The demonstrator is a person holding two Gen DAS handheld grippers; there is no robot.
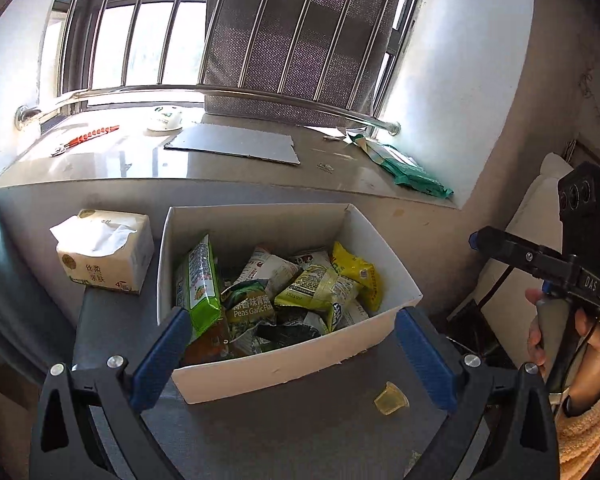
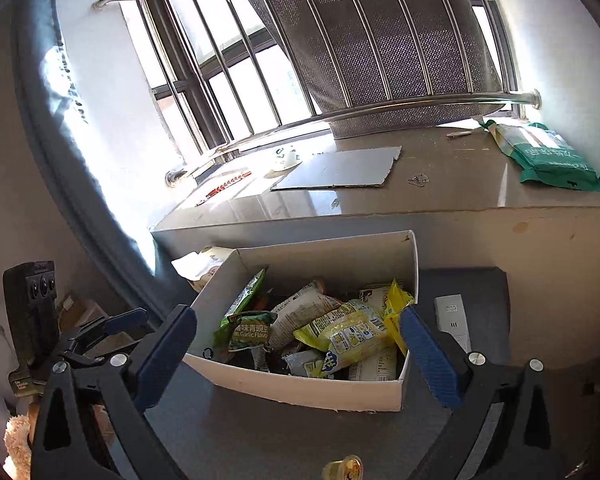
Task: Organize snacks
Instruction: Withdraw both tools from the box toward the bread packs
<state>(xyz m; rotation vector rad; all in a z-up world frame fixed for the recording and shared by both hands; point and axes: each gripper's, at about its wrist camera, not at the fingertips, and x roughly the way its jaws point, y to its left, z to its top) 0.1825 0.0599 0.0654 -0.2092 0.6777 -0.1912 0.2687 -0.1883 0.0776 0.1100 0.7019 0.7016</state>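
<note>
A white cardboard box (image 1: 260, 368) stands on a grey table and holds several snack packets, among them a green pea packet (image 1: 249, 307) and a yellow packet (image 1: 360, 270). The box (image 2: 300, 390) and its packets (image 2: 348, 332) also show in the right wrist view. A small yellow jelly cup (image 1: 391, 399) lies on the table in front of the box; it also shows in the right wrist view (image 2: 343, 469). My left gripper (image 1: 296, 356) is open and empty, its blue pads either side of the box's near wall. My right gripper (image 2: 300, 354) is open and empty before the box.
A tissue pack (image 1: 104, 254) stands left of the box. A white remote-like device (image 2: 454, 320) lies right of it. Behind is a stone window sill (image 1: 228, 168) with a grey board (image 1: 236, 144), a green packet (image 1: 412, 168) and a cup (image 1: 165, 118).
</note>
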